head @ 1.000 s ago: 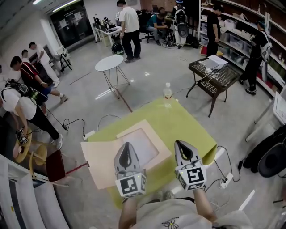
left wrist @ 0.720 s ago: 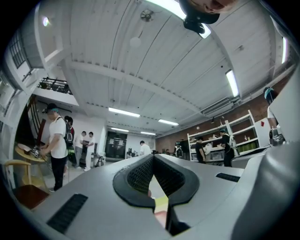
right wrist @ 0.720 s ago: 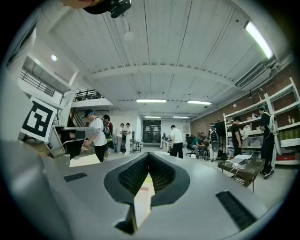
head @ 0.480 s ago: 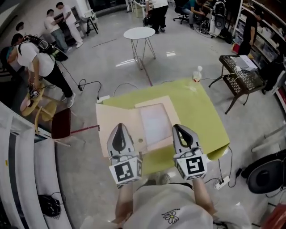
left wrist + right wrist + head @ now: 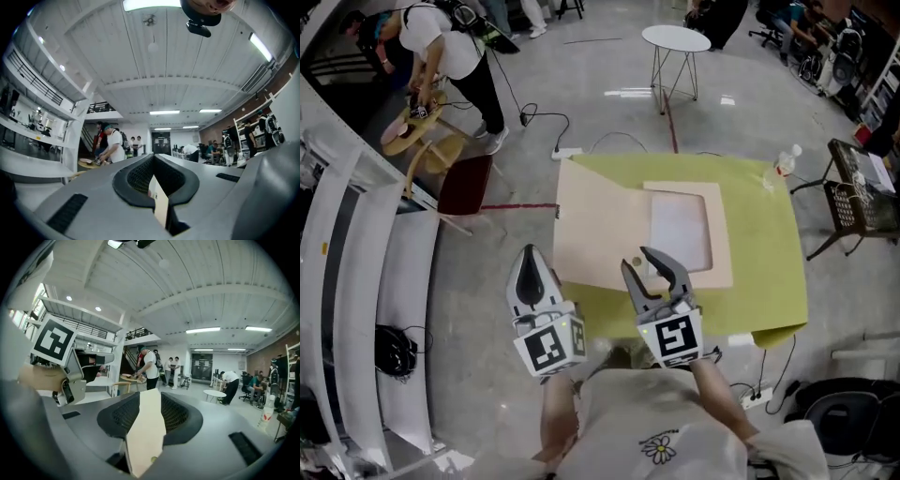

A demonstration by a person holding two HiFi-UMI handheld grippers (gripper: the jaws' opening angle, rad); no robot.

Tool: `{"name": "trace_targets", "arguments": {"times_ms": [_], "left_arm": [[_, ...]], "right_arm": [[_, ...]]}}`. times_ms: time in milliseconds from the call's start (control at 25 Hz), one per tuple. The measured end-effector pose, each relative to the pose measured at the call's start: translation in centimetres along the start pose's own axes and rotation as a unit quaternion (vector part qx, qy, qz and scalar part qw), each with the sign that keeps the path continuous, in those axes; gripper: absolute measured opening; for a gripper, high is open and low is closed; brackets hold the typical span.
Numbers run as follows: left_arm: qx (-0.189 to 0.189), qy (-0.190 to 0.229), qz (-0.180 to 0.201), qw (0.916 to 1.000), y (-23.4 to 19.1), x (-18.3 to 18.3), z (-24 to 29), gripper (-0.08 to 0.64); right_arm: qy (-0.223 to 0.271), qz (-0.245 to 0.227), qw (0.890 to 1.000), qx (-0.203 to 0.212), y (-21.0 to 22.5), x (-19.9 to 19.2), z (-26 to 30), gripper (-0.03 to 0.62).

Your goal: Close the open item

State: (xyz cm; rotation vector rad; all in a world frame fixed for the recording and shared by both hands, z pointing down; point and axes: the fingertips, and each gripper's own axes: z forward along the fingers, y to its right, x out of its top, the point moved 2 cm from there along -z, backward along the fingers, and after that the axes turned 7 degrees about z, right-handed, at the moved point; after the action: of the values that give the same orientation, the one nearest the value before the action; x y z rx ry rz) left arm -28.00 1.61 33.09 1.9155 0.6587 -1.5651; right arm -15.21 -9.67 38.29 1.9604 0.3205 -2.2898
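None of the closing is done: the flat beige cardboard folder point(image 5: 609, 225) lies open along the yellow-green table's point(image 5: 769, 253) left edge, the right gripper point(image 5: 639, 264) has just spread its jaws unclamped over the folder's near edge, and the left gripper point(image 5: 530, 257) is closed and empty.

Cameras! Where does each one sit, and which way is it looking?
Head view: on the person's head, looking steeply down at the open beige folder on the green table; shows left gripper, right gripper, forearms, shirt.
Left gripper view: on the left gripper, looking along its shut jaws across the room.
Right gripper view: on the right gripper, looking along jaws that have just been opening, the folder showing in their gap, ungripped; left gripper at its left.
Shared: both gripper views catch the person in white.
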Motion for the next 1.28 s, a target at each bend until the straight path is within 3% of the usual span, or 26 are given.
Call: {"name": "trace_targets", "arguments": {"times_ms": [240,560,840,1000,1160,1280], "left_arm": [[0.076,-0.029,0.012,0.9966,-5.3,-1.5,-2.3,0.014],[0.109,-0.053,0.011,0.9926,-8.6,-3.5,-4.3,0.014],[0.127,-0.062,0.008,0.9899,-10.5,-4.1,-5.1,0.014],[0.125,-0.066,0.007,0.99,-10.8,-4.5,-5.4,0.014],[0.117,-0.069,0.007,0.9908,-10.5,-4.8,-5.3,0.014],[0.107,-0.067,0.003,0.992,-10.9,-5.1,-5.1,0.014]], "right_arm": [[-0.037,-0.057,0.996,0.061,-6.5,-3.3,3.7,0.146],[-0.048,-0.091,0.989,0.104,-11.6,-5.5,6.8,0.146],[-0.065,-0.097,0.988,0.101,-13.2,-6.2,8.8,0.126],[-0.075,-0.096,0.989,0.08,-13.3,-6.5,9.4,0.101],[-0.069,-0.094,0.992,0.057,-12.8,-6.3,8.9,0.037],[-0.058,-0.085,0.994,0.038,-12.5,-5.5,8.4,0.031]]}}
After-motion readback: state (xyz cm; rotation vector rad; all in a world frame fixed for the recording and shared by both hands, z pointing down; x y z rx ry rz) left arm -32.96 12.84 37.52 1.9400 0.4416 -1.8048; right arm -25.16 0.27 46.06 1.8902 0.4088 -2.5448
